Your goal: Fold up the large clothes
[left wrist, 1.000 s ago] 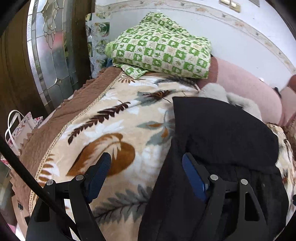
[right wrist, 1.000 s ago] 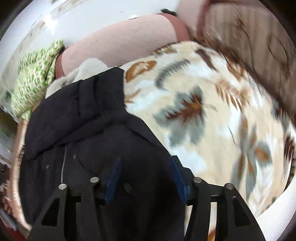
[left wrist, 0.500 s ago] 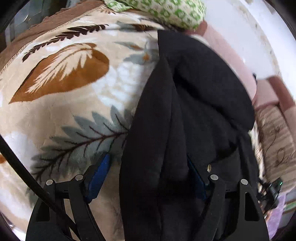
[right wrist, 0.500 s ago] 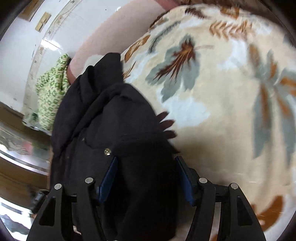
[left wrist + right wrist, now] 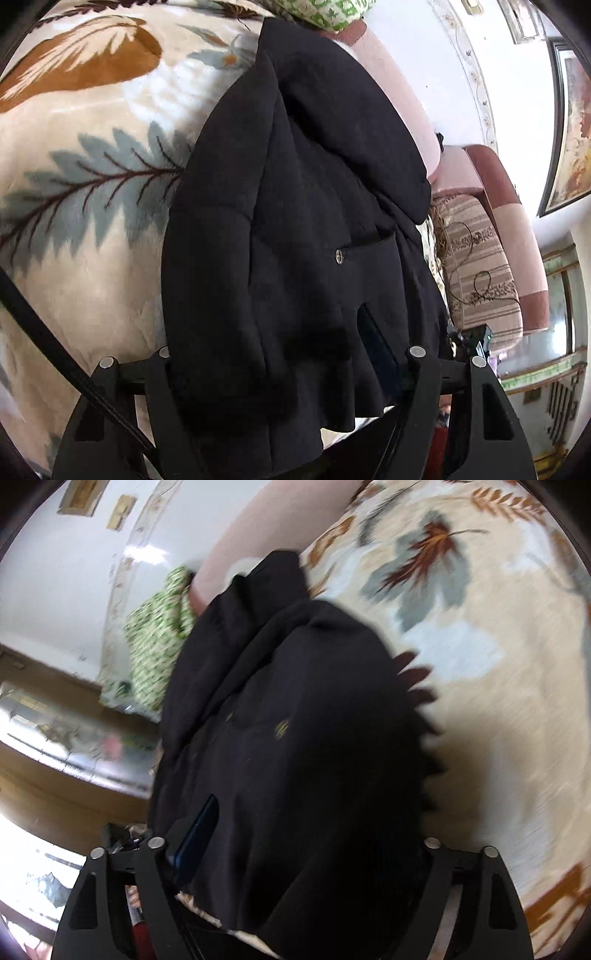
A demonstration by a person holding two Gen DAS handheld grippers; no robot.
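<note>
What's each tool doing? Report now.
Left tool: jaws just closing around the black coat; grip cannot be told.
Right tool: open, jaws just widened, coat loose between them.

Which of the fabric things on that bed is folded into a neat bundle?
The green checked cloth at the head of the bed; the black coat lies spread lengthwise, and the leaf-print blanket covers the bed beneath.

The black coat [image 5: 295, 229] is filling the gap between both sets of jaws. Open blanket [image 5: 85, 229] is lying bare on its left and right [image 5: 498, 709]. Beyond it, a green checked cloth [image 5: 155, 646] and pink cushion [image 5: 399, 96] are blocking the way.
</note>
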